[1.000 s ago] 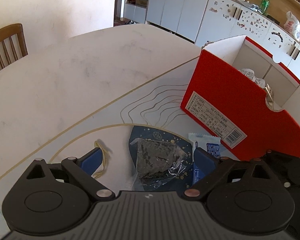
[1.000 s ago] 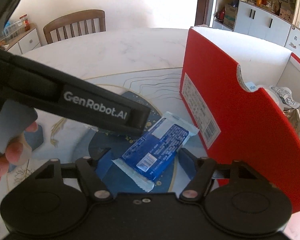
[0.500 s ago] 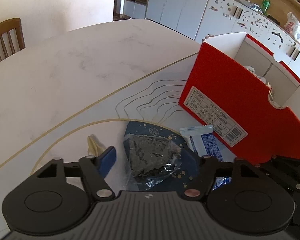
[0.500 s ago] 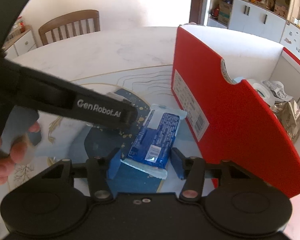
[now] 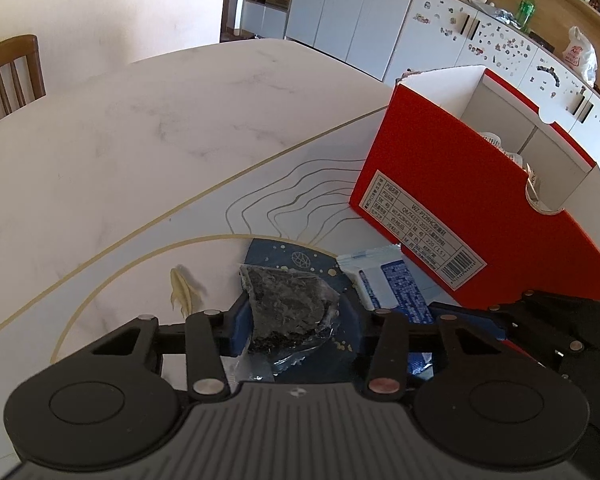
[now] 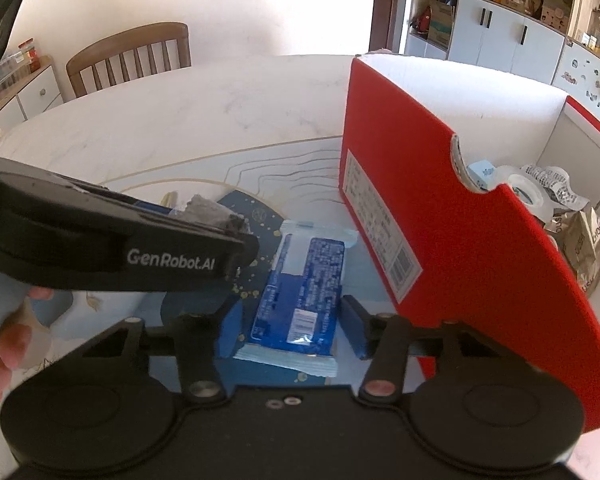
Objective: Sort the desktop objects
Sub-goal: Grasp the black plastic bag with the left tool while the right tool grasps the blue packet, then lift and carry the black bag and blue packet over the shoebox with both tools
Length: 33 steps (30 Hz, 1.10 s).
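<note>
A dark crinkled packet in clear wrap lies on the table's blue patch. My left gripper straddles it, its blue pads close to either side and still a little apart, so it is open. From the right wrist view the packet shows just behind that gripper's black finger. A blue snack packet lies flat beside the red box. My right gripper is open around the packet's near end, with a small gap at each pad. The same blue packet shows in the left wrist view.
The red box stands open-topped at the right and holds a tape roll and a foil bag. A pale rubber band lies left of the dark packet. A wooden chair stands beyond the table. A hand holds the left gripper.
Both grippers have moved forward over their packets and their fingers have narrowed. The dark packet and the blue packet now sit between the pads.
</note>
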Tool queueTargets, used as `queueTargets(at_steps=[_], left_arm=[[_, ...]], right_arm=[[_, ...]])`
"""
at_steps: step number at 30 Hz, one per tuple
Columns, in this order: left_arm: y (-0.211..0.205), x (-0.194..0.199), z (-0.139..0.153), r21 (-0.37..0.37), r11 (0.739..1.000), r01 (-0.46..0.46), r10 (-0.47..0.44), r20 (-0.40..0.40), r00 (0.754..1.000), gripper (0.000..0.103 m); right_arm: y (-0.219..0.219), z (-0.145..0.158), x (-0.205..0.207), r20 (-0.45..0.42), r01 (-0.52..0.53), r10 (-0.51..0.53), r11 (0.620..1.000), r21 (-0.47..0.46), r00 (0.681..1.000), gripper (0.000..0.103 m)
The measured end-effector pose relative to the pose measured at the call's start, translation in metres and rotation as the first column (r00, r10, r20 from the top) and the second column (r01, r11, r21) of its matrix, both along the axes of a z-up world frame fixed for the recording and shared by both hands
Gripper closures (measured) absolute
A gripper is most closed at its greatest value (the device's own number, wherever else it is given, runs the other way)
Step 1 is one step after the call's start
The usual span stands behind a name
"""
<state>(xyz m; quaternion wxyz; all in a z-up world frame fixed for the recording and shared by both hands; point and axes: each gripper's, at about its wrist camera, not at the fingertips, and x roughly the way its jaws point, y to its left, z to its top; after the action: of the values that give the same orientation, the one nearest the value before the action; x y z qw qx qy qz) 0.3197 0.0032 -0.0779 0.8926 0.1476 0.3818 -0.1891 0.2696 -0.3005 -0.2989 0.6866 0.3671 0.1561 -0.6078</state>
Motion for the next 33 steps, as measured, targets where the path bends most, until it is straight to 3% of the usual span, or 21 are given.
queueTargets(at_steps=[14, 33], left_arm=[[0.006, -0.016, 0.010, -0.029, 0.999, -0.026, 0.026, 0.004, 1.000, 0.064], [0.007, -0.072, 0.050, -0.065, 0.996, -0.054, 0.057, 0.038, 0.998, 0.064]], right_arm=[[0.012, 0.013, -0.007, -0.004, -0.014, 0.014, 1.000, -0.023, 1.000, 0.066], [0.059, 0.054, -0.032, 0.046, -0.015, 0.020, 0.995, -0.094, 0.999, 0.066]])
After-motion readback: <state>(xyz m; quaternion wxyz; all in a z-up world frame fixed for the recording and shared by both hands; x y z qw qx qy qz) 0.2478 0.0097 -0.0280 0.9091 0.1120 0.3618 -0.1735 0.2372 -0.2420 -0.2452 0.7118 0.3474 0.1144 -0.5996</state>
